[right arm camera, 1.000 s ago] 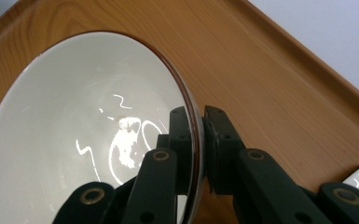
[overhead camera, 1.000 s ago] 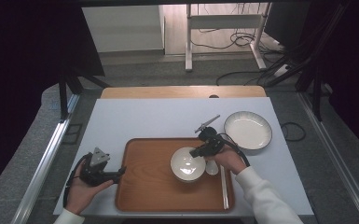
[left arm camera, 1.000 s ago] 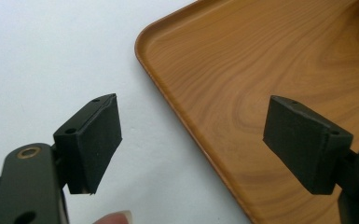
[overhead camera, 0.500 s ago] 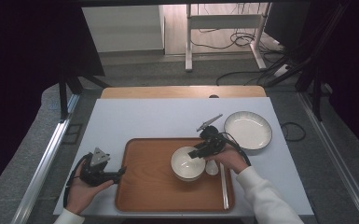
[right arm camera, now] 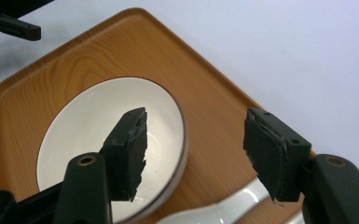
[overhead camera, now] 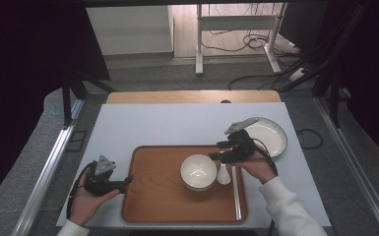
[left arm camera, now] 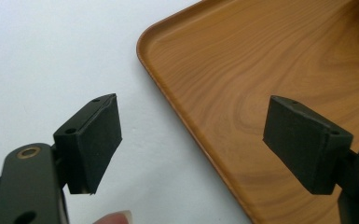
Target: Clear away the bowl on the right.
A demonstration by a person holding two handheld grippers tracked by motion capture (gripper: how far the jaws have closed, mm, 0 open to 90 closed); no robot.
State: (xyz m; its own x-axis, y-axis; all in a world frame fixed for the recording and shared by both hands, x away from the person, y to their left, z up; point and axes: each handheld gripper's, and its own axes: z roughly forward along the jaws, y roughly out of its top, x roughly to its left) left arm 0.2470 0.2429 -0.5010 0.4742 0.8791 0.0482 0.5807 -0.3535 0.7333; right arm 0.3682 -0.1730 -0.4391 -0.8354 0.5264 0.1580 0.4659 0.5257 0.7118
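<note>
Your setting of the tray (overhead camera: 152,206) looks well under way: the white bowl (overhead camera: 198,171) already sits on it, toward its right half, with the white spoon (overhead camera: 223,174) lying just beside the bowl on the right and the chopsticks (overhead camera: 236,191) laid along the tray's right edge. The plate (overhead camera: 270,135) is what I judge to be left; it rests on the white tabletop (overhead camera: 167,128) off the tray's far right corner, near the tabletop's right edge.

Your right gripper (right arm camera: 193,149) hangs over the bowl's right rim and the spoon; its jaws have just been opening and now stand wide apart, with nothing pressed between them. Your left gripper (left arm camera: 191,144) sits at the tray's left edge, jaws spread wide, one over the tabletop and one over the wood, gripping nothing.

Counted: one tray, one bowl, one spoon, one plate, and one pair of chopsticks, though the sticks lie too close together to separate for sure
</note>
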